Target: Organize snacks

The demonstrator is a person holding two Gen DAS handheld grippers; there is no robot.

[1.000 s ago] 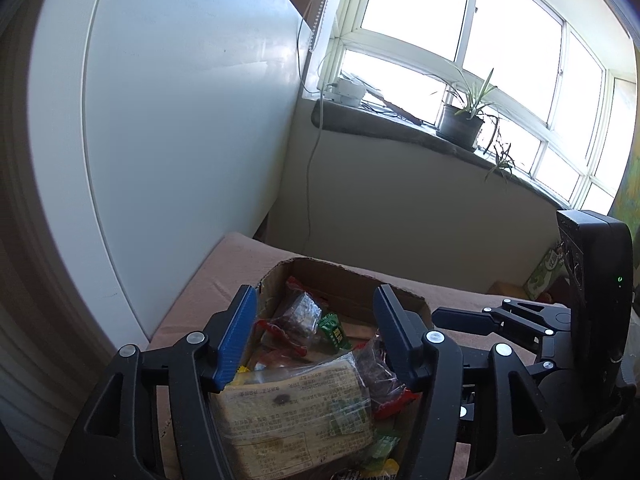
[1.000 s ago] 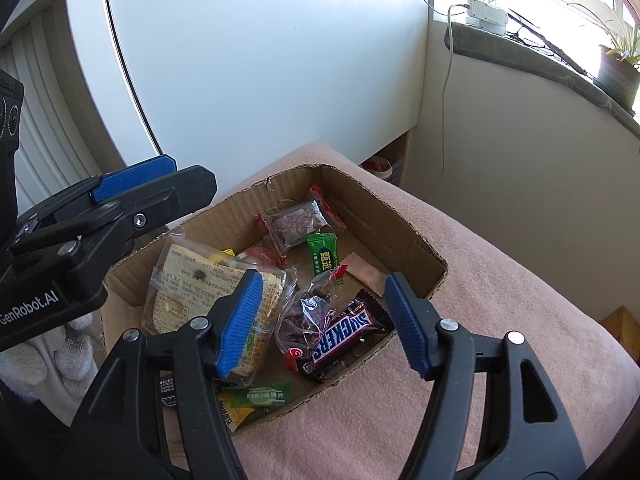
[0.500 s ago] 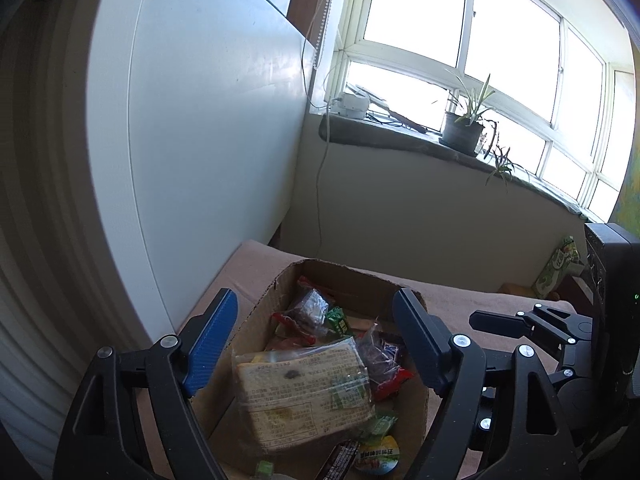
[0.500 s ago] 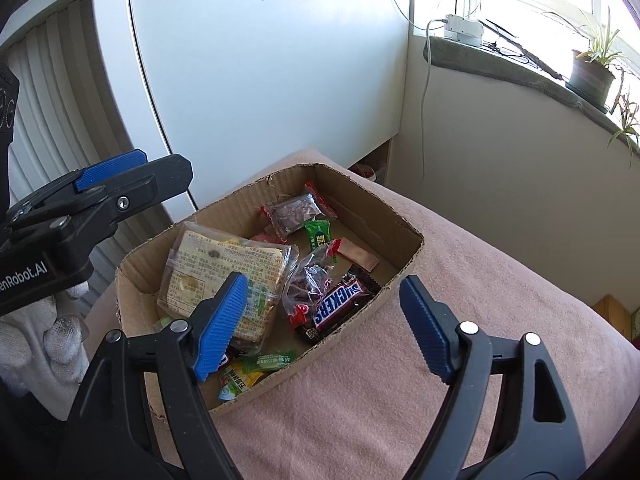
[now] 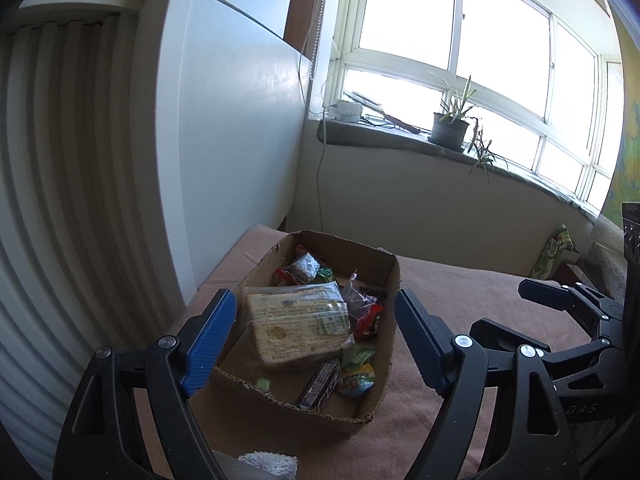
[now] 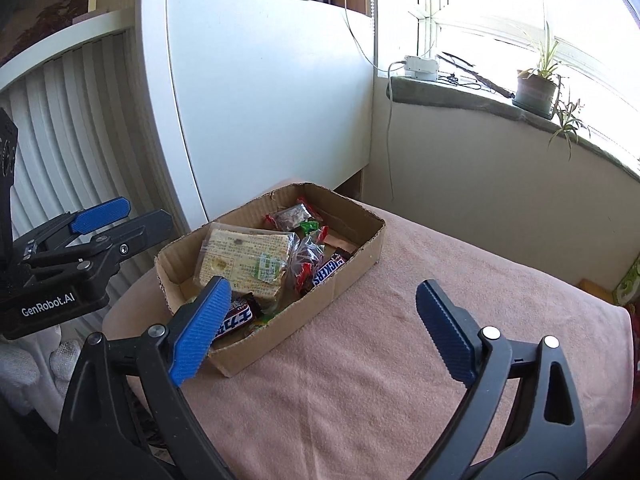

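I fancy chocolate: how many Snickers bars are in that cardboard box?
2. One bar lies by the cardboard box's long wall toward the pink cloth; the other at its near end. More could hide under the big cracker pack.

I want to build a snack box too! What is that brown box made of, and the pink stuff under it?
The brown open-topped box looks like corrugated cardboard: matte, with ragged torn edges showing ridges. The pink covering beneath seems a soft fleecy cloth, probably a blanket: fuzzy, dull, draping over the edge.
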